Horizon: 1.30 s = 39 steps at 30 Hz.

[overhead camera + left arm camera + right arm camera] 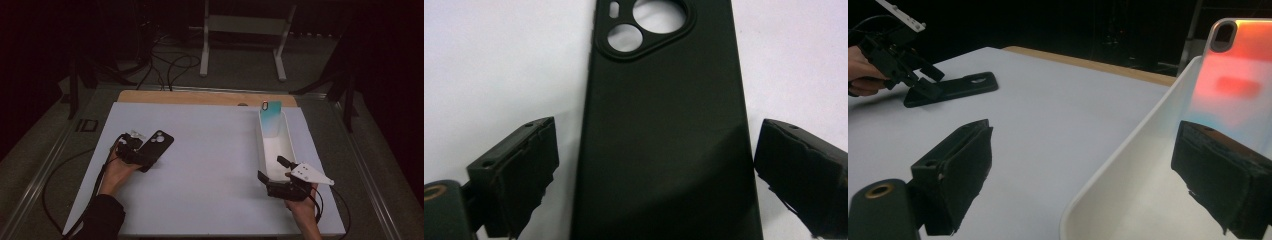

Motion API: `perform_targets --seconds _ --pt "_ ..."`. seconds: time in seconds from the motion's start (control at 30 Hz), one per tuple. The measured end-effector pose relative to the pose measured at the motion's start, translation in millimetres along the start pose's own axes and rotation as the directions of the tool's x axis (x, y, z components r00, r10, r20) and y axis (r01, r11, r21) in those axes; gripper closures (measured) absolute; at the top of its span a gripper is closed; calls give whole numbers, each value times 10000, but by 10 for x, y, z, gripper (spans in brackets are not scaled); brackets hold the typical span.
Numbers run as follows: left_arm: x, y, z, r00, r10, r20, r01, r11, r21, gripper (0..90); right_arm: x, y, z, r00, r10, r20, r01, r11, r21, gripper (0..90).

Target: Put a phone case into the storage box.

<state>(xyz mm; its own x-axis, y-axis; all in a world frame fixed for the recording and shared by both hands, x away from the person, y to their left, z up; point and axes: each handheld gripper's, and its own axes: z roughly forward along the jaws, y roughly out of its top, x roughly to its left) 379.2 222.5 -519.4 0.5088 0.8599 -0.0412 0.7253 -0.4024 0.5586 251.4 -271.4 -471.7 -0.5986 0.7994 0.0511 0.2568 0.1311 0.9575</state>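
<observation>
No writing shows on the black phone case (664, 135); left tool (654, 165) spread astride it, right tool (1083, 175) spread

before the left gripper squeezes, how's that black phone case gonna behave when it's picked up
The black phone case looks thin and hollow, so probably light. Its matte, rubbery-looking skin should grip rather than slip. Lying flat on the white table between the open left gripper jaws, it may flex if squeezed across its width.
</observation>
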Motion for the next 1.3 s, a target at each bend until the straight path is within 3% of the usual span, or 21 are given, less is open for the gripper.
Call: perform_targets --seconds 0.57,0.87,1.07,1.3 --pt "-58 45 -8 9998 102 -179 -91 9981 607 143 10 4 12 10000 -43 60 43 10000 64 96" --pt "-83 38 -22 9995 57 -296 -41 9986 527 168 9 7 15 10000 -25 62 24 10000 90 96" --pt "-83 30 -31 9996 -206 -184 211 9995 228 173 5 13 17 10000 0 61 0 10000 91 96" --pt "-130 35 -106 9995 -207 -232 202 9996 -209 170 -19 34 6 9999 35 116 -35 10000 27 96"
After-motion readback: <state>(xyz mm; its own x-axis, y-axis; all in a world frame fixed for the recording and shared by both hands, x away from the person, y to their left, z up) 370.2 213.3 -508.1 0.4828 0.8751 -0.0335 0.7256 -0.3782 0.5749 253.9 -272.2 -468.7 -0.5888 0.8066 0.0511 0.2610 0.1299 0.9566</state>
